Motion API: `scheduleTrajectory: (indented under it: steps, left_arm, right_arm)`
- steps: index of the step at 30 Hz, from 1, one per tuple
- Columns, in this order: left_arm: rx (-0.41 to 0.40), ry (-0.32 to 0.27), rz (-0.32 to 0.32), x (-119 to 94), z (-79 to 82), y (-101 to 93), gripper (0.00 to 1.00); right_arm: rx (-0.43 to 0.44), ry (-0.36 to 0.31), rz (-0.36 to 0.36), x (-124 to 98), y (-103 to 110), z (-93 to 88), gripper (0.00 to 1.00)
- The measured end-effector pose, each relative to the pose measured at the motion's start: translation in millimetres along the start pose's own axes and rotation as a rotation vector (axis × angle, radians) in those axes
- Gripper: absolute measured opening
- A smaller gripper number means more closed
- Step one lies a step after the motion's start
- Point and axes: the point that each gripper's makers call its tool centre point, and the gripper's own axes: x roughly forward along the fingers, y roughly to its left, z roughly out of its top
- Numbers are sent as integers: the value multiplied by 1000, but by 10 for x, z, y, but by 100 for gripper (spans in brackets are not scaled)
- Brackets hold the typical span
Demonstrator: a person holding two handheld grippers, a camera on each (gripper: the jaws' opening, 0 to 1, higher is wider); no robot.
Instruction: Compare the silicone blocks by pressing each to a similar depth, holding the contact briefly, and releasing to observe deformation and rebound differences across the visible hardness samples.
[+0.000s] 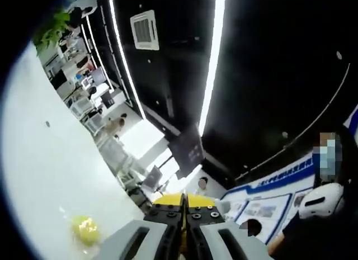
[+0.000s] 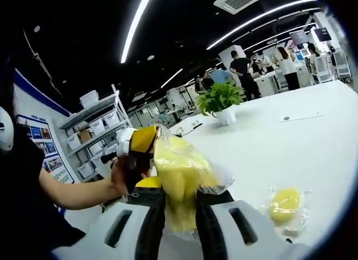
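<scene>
Right tool [image 2: 180,215] grips unlabelled yellow bagged block [image 2: 178,176].

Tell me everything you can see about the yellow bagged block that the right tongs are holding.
The yellow bagged block is a soft-looking yellow lump, seemingly silicone, wrapped in clear crinkled plastic that catches glare. It stands upright between the right tongs, whose two jaws are shut on its lower part, so it is lifted off the white table. Its plastic top fans out loose. Behind it the left tongs, held by a hand, sit close to its upper left side; contact is unclear.
</scene>
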Motion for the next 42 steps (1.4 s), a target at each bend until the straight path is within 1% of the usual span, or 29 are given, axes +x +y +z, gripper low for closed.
scheduleTrajectory:
  steps: [1, 2, 4, 8, 10, 12, 13, 15, 16, 17, 18, 20, 22, 23, 24, 25, 26, 27, 29, 30, 31, 33, 35, 36, 37, 38, 39, 41, 42]
  left_arm:
    - [-21, -11, -8, 5, 10, 4, 0]
    - [-41, -12, -15, 13, -1, 20, 0]
    - [-47, -15, -13, 25, 2, 43, 0]
    - [-74, -29, -18, 39, 37, 70, 0]
    - [-68, -35, -7, 54, 38, 91, 0]
    - [-65, -33, 4, 55, 32, 121, 0]
    - [-65, -32, 10, 53, 37, 146, 0]
    - [-77, -31, 15, 48, 31, 178, 0]
    - [-76, -38, 25, 40, 41, 199, 0]
    - [-76, -45, 31, 22, 51, 220, 0]
    - [-78, -51, 37, 9, 58, 236, 0]
    - [-86, -66, 61, -29, 66, 303, 0]
    - [-109, -69, 95, -69, 45, 400, 0]
    - [-103, -67, 117, -97, 22, 455, 0]
    - [-105, -66, 125, -116, 9, 484, 0]
    - [-109, -66, 134, -135, -3, 515, 0]
    - [-114, -72, 140, -163, -14, 551, 0]
    - [-119, -80, 143, -182, -12, 577, 0]
    - [-147, -99, 170, -226, -10, 672, 0]
    - [-146, -105, 178, -239, -12, 699, 0]
    - [-148, -109, 185, -249, -14, 723, 0]
    - [-149, -116, 214, -274, -17, 797, 0]
    - [-153, -144, 260, -306, 12, 906, 0]
    - [-165, -155, 266, -316, 28, 944, 0]
    - [-166, -163, 281, -324, 43, 985, 0]
    - [-160, -167, 300, -332, 52, 1031, 0]
    - [-164, -168, 306, -331, 50, 1069, 0]
    - [-174, -174, 329, -341, 48, 1160, 0]
    - [-175, -173, 336, -342, 39, 1189, 0]
  right_arm:
    - [19, -6, -10, -20, -31, -18, 25]
    - [20, -13, -14, -26, -42, -18, 30]
    - [39, -15, -32, -60, -86, -59, 36]
    - [34, -2, -75, -141, -171, -160, 36]
    - [47, -14, -85, -188, -182, -175, 39]
    - [49, -28, -110, -237, -224, -193, 44]
    - [36, -29, -146, -268, -301, -219, 46]
    - [-9, -26, -226, -337, -454, -253, 54]
    - [-77, -33, -301, -418, -576, -247, 56]
    - [-110, -34, -334, -461, -634, -249, 54]
    - [-132, -31, -396, -537, -734, -265, 53]
    - [-164, -29, -452, -631, -840, -289, 52]
    - [-174, -35, -474, -689, -900, -314, 54]
    - [-182, -31, -491, -718, -931, -343, 57]
    - [-216, -28, -525, -767, -994, -376, 59]
    - [-244, -15, -538, -785, -1022, -421, 63]
    - [-267, 5, -558, -808, -1060, -475, 69]
    - [-304, 44, -587, -842, -1116, -558, 72]
    - [-354, 98, -618, -889, -1184, -667, 74]
    - [-355, 119, -615, -896, -1193, -718, 73]
    - [-331, 129, -608, -894, -1199, -768, 71]
    - [-322, 138, -619, -916, -1235, -807, 72]
    - [-333, 148, -640, -947, -1287, -825, 76]
    - [-334, 146, -649, -962, -1312, -825, 77]
    - [-364, 128, -679, -999, -1379, -787, 81]
    - [-378, 127, -683, -1002, -1410, -789, 90]
    - [-375, 129, -686, -1013, -1438, -805, 95]
    - [-370, 128, -692, -1044, -1480, -808, 95]
    - [-357, 131, -698, -1062, -1507, -828, 96]
